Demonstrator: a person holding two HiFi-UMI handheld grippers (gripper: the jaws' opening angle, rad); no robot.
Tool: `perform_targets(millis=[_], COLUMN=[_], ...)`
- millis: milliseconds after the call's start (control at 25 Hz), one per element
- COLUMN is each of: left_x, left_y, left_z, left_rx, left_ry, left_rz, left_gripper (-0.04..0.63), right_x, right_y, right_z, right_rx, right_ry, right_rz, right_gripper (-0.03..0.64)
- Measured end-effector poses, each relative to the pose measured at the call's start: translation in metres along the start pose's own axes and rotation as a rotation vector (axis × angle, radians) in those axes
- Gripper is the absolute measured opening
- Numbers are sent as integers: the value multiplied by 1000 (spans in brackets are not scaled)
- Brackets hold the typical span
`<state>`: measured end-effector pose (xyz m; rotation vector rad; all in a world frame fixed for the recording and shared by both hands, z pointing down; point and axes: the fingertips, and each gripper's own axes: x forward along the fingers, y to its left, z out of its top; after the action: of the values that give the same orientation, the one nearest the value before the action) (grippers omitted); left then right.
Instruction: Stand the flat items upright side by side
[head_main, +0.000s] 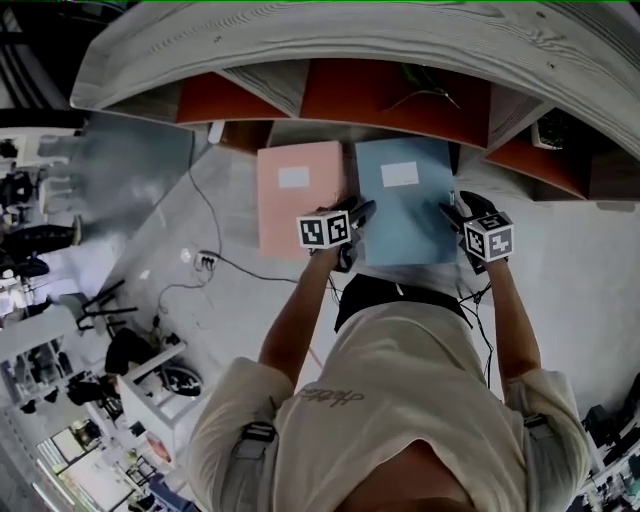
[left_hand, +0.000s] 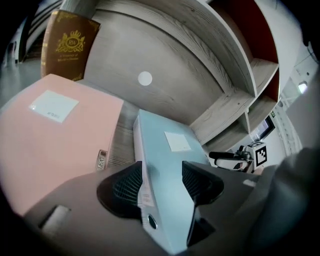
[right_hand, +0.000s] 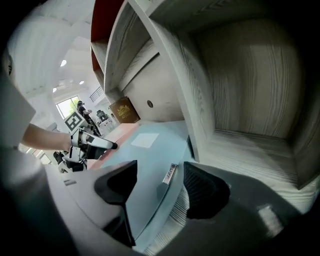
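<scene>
In the head view the labels on the blue folder (head_main: 405, 215) and the pink folder (head_main: 298, 215) are too small to read, and the clutter (head_main: 110, 380) at lower left is too small to tell apart. In the left gripper view the top edge cuts off the brown book (left_hand: 67, 45), and the bottom edge cuts off the blue folder's near end.

Pink folder (head_main: 298, 200) and blue folder (head_main: 405, 205) lay flat side by side, left gripper (head_main: 358, 215) and right gripper (head_main: 455, 212) sat at the blue folder's side edges.
</scene>
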<state>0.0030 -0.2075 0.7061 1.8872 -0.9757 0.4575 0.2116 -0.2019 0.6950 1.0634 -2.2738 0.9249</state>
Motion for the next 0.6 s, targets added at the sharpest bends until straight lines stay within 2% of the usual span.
perform_targets(millis=[80,240,400,600], left_x=[2,10,19,24], left_y=[4,6,5,7], left_z=[-4,-1,-1,-2], left_rx=[-36,-106,-123,-148], left_ry=[8,18,53,83], left_rz=[-10,-40,-68,-61], left_gripper=[272,272,279,270], right_x=[9,21,31,41], right_y=[1,2,0,-6], right_z=[-4,-9,-9,-14], right_rx=[9,19,46,87], right_ry=[31,67,97,140], right_rz=[26,46,69,75], right_gripper=[327,335,339,361])
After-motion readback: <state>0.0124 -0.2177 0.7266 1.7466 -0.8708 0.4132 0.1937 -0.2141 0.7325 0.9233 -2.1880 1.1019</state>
